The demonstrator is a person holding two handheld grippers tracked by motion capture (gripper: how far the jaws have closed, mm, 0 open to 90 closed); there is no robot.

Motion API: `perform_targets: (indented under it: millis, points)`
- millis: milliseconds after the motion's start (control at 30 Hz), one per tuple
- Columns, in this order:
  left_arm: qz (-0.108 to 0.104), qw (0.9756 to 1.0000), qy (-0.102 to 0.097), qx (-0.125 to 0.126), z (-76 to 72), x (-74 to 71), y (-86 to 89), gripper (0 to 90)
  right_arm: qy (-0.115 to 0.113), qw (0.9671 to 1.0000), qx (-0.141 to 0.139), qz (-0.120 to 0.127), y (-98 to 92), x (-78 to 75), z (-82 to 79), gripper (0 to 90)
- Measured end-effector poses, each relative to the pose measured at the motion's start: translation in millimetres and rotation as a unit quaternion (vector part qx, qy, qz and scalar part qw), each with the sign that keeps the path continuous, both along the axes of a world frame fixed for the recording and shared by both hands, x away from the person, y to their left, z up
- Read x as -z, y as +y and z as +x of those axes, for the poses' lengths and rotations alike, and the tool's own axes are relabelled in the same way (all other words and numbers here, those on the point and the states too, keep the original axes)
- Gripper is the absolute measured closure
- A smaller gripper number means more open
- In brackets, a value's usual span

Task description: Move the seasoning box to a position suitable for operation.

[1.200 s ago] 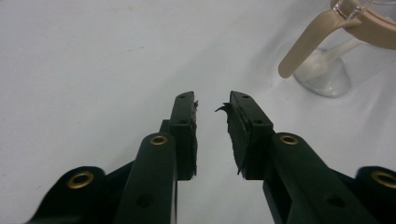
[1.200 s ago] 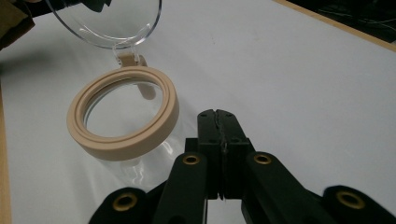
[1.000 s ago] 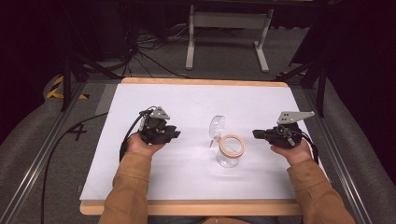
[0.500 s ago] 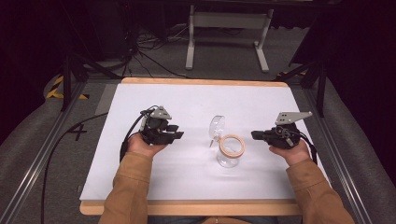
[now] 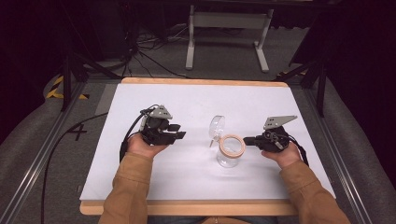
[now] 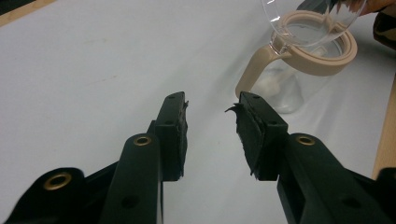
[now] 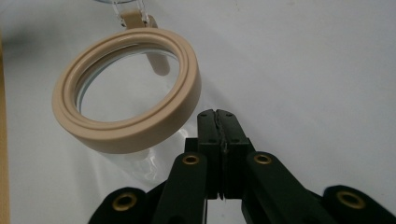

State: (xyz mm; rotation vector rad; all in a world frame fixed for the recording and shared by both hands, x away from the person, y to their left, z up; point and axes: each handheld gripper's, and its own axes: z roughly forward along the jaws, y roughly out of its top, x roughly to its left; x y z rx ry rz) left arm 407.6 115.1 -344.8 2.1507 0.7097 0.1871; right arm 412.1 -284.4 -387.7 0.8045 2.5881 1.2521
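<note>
Fingers, right [image 7: 223, 122]: pressed together, gripping nothing, just beside the jar's near wall.
Fingers, left [image 6: 211, 133]: jaws just been opening, wide apart, empty.
Jar: clear upright glass jar with beige ring rim [image 5: 230, 149], hinged lid [image 5: 216, 125] open, between both hands, nearer the right.

The tabletop [image 5: 196, 107] is plain white with a pale wooden edge. On it stands a clear glass jar [image 5: 229, 156] with a beige ring [image 5: 232, 145] round its mouth, a beige handle [image 6: 250, 77] and a clear, colourless lid [image 5: 216, 125]. The left hand-held gripper [image 5: 180, 131] and the right hand-held gripper [image 5: 246, 140] are black, with brass-coloured rivets and grey top plates. The sleeves [image 5: 130, 186] are tan brown. The floor [image 5: 224, 56] is grey, with a yellow-and-black striped patch [image 5: 57, 88].
</note>
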Motion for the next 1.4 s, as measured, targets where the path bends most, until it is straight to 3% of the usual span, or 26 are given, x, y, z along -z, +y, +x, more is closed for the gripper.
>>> perform_targets:
  millis: [400, 1000, 1400]
  points:
    - [0.0, 1.0, 0.004, 0.008, -0.9, -0.2, -1.5, 62.7, 0.011, 0.9996, -0.008, -0.024, 8.7, 12.7, 2.6, 89.2]
    - [-0.004, 1.0, 0.004, 0.005, 1.7, -0.5, -1.7, 62.3, 0.022, 0.9993, -0.013, -0.028, 9.3, 13.1, -0.8, 89.3]
    - [-0.003, 0.9998, 0.005, 0.02, 8.1, -2.0, -9.8, 62.0, 0.03, 0.9985, -0.021, -0.039, 11.2, 15.7, -11.1, 89.3]
